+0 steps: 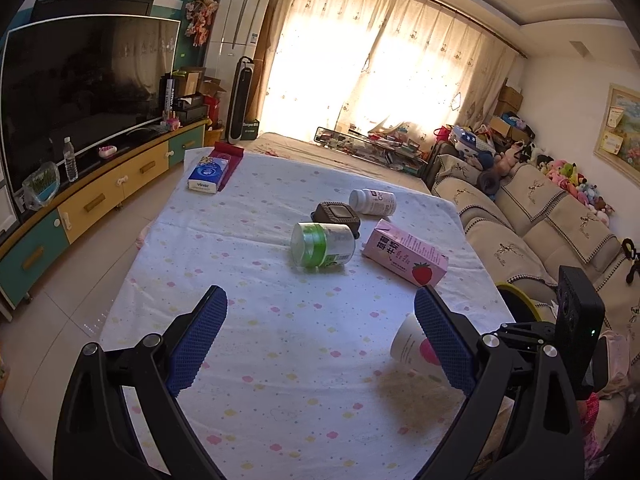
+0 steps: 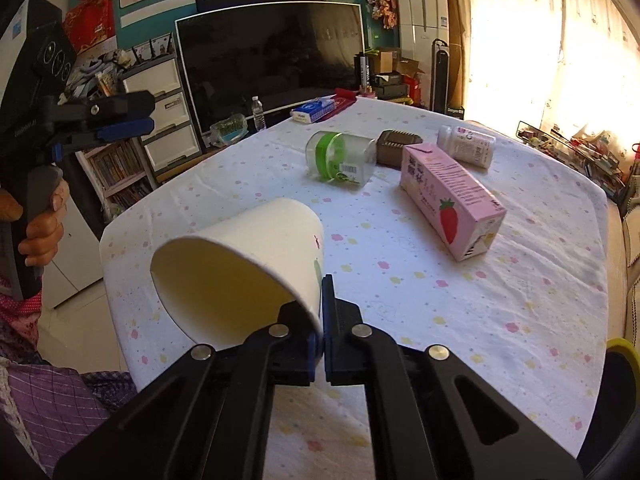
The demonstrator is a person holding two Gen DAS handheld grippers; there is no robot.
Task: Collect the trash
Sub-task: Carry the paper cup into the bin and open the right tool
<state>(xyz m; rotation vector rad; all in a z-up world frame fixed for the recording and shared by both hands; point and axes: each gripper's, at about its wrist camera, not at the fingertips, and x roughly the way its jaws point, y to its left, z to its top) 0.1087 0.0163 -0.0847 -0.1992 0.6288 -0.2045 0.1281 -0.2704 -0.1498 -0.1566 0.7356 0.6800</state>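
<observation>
My right gripper [image 2: 322, 320] is clamped on the rim of the white paper cup with the strawberry print [image 2: 240, 268]: one pad inside the mouth, one outside, thin wall pinched between. The cup hangs tipped on its side, mouth facing back at me, over the near part of the white flower-print tablecloth [image 2: 440, 320]. A rim grip makes sense, since the body is too wide and soft to squeeze.

My left gripper [image 1: 320, 320] is empty with its blue pads wide apart, hovering over the cloth's near end, probably lined up for the next piece.

The rest of the trash lies mid-table on its side: the clear plastic jar with a green band [image 1: 322, 245], the pink strawberry milk carton [image 1: 404, 256] just right of it, the white pill bottle [image 1: 372, 201] behind, and a small brown ribbed box [image 1: 337, 216] touching the jar. The blue tissue pack [image 1: 208, 176] sits at the far corner.

A yellow-rimmed bin [image 2: 620, 350] shows at the table's right edge, likely the drop point. The cup could slip if I tilt it more.
</observation>
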